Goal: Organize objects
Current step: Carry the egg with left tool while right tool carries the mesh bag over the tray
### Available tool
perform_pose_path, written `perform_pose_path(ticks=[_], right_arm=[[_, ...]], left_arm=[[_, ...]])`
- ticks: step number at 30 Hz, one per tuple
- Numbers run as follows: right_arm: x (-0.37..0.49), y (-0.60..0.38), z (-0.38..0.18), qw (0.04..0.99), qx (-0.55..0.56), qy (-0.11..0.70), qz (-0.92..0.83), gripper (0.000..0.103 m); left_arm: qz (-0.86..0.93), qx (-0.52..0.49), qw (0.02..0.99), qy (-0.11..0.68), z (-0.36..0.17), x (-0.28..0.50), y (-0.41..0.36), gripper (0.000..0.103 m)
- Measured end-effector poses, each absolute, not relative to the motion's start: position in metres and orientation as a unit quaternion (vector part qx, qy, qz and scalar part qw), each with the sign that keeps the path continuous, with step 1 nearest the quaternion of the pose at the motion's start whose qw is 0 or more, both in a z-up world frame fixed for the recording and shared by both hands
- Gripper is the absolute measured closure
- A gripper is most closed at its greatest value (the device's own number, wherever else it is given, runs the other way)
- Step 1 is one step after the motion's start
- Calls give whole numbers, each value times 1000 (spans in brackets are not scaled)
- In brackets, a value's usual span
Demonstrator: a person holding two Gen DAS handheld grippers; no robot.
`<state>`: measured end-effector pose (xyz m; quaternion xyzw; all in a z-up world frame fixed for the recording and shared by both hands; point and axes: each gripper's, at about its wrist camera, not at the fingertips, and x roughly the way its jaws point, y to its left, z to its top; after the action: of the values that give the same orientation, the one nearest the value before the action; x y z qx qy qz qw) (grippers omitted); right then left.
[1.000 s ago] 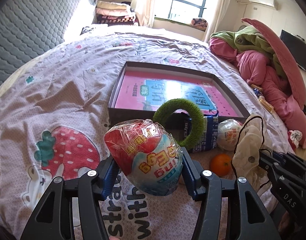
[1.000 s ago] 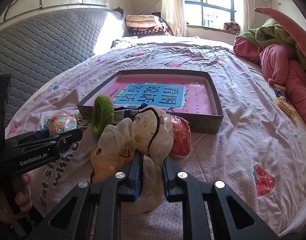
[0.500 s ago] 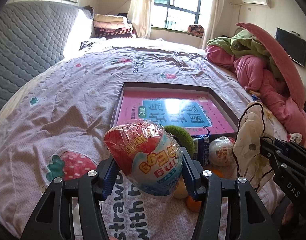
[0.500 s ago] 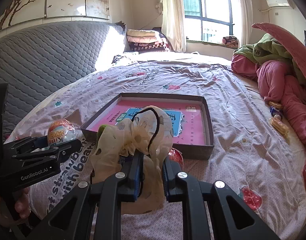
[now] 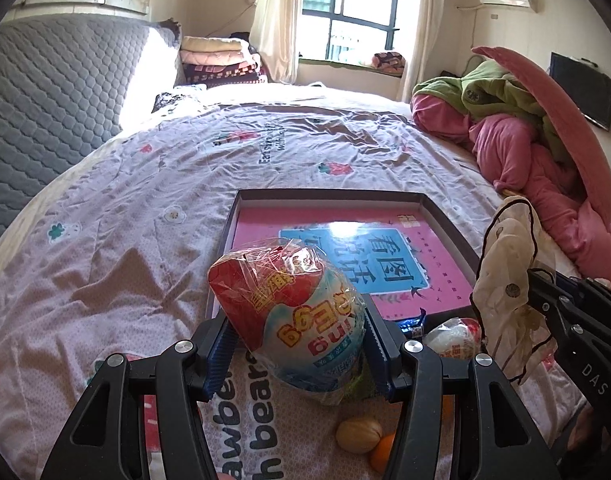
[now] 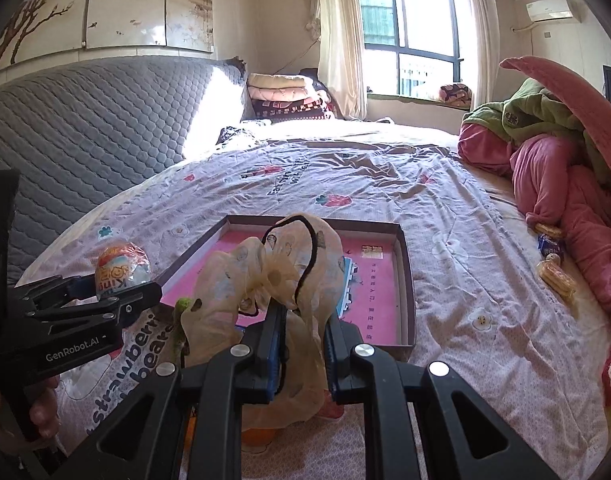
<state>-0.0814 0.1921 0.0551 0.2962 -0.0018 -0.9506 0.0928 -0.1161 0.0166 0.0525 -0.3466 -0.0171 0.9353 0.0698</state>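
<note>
As both grippers grip, wrapped egg (image 5: 293, 320), sheer scrunchie (image 6: 289, 280)

Left gripper (image 5: 297, 354): jaws fairly wide apart, blue pads pressed on both sides of a cellophane-wrapped egg-shaped package (image 5: 293, 316); pointing forward and downward; seen side-on at the left edge of the right wrist view.
Left hand (image 6: 41, 412): fingers wrapped around the black handle, only partly visible at the lower left edge.
Right gripper (image 6: 303, 344): jaws drawn close together, pinching a cream sheer cloth (image 6: 281, 280) that bunches above the pads; angled downward; visible at the right edge of the left wrist view.
Right hand: out of sight.
</note>
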Motion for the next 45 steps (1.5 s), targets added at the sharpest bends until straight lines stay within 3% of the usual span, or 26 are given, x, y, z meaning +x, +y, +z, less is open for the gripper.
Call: perform_pose_path(ticks=[25, 45], right_arm=[[-156, 204, 43, 79, 313, 19, -946, 85], [-195, 216, -10, 51, 384, 10, -922, 85]], left_arm=[[924, -379, 56, -10, 29, -199, 19, 45], [900, -432, 49, 2, -20, -242, 26, 44]])
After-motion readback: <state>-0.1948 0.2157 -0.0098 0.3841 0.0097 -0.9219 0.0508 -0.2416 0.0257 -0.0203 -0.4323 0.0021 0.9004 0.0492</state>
